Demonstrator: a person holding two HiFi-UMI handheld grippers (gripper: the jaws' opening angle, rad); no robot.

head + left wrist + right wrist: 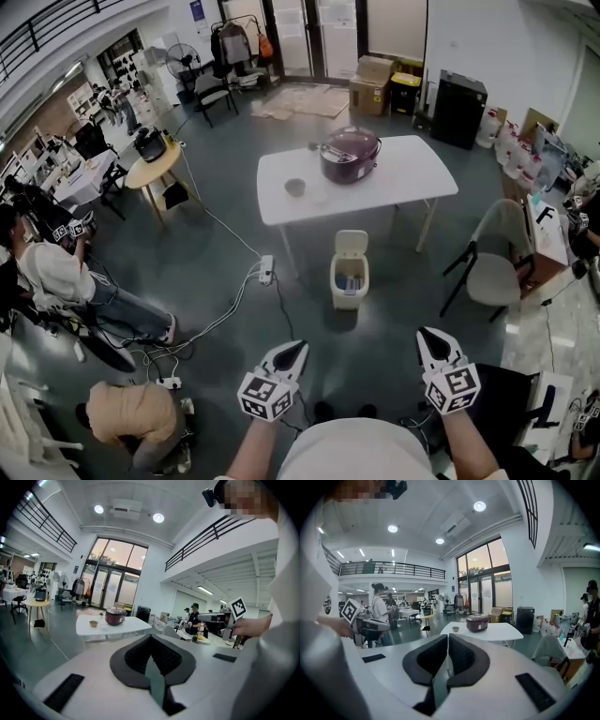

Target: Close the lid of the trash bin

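Note:
A small white trash bin (350, 273) stands on the grey floor in front of the white table (412, 183). Its lid (352, 244) is raised upright at the back and the inside shows. My left gripper (296, 348) and right gripper (427, 336) are held low near my body, well short of the bin, both pointing toward it. In the left gripper view my left gripper (150, 637) has its jaws pressed together with nothing between them. My right gripper (446, 637) in its own view also stands shut and empty. Neither gripper view shows the bin.
A dark red cooker (350, 155) and a small bowl (295, 187) sit on the table. A power strip and cables (266, 269) lie on the floor left of the bin. A grey chair (495, 255) stands to the right. People sit and crouch at the left (66, 272).

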